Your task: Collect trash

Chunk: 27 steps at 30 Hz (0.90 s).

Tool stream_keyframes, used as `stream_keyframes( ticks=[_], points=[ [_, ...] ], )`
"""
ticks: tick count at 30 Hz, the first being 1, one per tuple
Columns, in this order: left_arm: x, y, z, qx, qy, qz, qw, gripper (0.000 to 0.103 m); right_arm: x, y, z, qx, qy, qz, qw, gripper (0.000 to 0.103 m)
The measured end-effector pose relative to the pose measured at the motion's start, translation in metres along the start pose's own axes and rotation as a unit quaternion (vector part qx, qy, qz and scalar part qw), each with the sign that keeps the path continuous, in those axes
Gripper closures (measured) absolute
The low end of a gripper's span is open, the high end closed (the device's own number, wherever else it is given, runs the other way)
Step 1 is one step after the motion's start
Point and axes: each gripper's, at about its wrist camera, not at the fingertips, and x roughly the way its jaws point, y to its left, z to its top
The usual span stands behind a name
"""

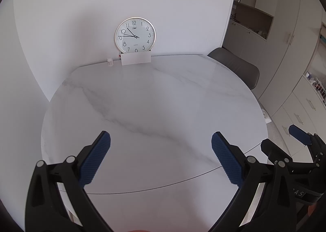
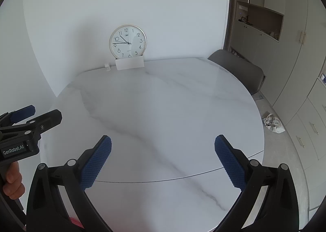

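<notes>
Two grippers: both hover over the white marble table [image 1: 154, 99], jaws spread wide, nothing between the blue pads.
Left gripper [image 1: 161, 156]: fills the lower part of the left wrist view, fully parted and empty; in the right wrist view it shows at the left edge [image 2: 30, 117], side-on (a "GenRobot.AI" label reads on its body), with the person's hand [image 2: 13, 183] on the grip below.
Right gripper [image 2: 163, 158]: lower centre of its own view, equally wide and holding nothing; the left wrist view catches it at the lower right edge [image 1: 285, 140].
Trash: a crumpled whitish bag [image 2: 273, 122] lies on the floor at the right of the right wrist view, just beyond the table's rim, well apart from both grippers.
Back of the table: a round clock [image 1: 135, 35] stands upright against the wall at upper centre, behind a white card [image 1: 136, 58]; a small white bottle [image 1: 110, 62] sits just left of the card.
Right side: a grey chair [image 1: 236, 66] is tucked against the far edge, with tall cabinets [image 1: 285, 38] behind it.
</notes>
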Motion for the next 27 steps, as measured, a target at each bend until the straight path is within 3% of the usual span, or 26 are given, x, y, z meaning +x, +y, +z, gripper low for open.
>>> stream_keyframes(
  ticks=[27],
  points=[
    [-0.0014, -0.0051, -0.003, 0.011, 0.002, -0.014, 0.9998, 0.008, -0.003, -0.0046, -0.0031, 0.005, 0.0, -0.006, 1.0, 0.003]
  ],
)
